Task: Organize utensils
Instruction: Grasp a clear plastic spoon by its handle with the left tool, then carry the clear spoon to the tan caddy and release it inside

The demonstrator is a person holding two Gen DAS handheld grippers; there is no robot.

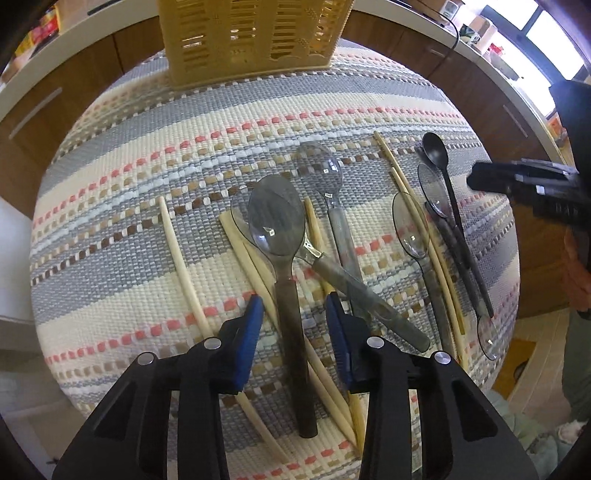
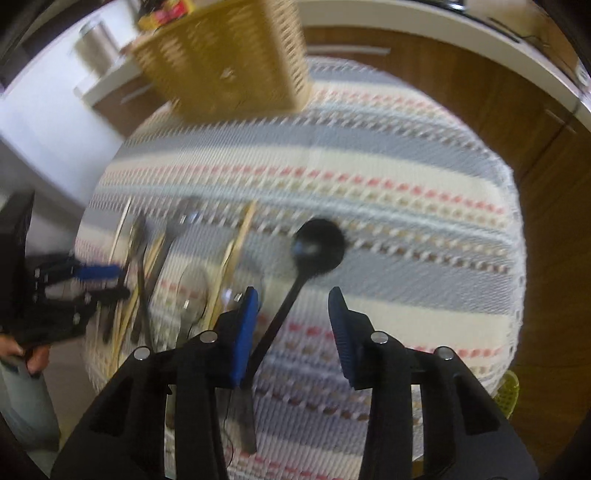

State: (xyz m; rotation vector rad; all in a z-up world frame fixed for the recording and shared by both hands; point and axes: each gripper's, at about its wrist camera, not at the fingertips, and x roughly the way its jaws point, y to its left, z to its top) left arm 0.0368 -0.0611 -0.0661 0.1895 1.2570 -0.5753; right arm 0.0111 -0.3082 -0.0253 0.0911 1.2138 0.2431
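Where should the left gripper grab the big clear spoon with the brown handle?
Grip the big clear spoon on its brown handle, coming down from above. The handle already runs between the open left gripper fingers. It is narrow and straight, while the bowl is wide. A second spoon and chopsticks crowd the sides.

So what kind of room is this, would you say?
Probably a home kitchen or dining area: wooden cabinets under a white countertop ring a table with a woven striped cloth, spoons, chopsticks and a yellow utensil basket.
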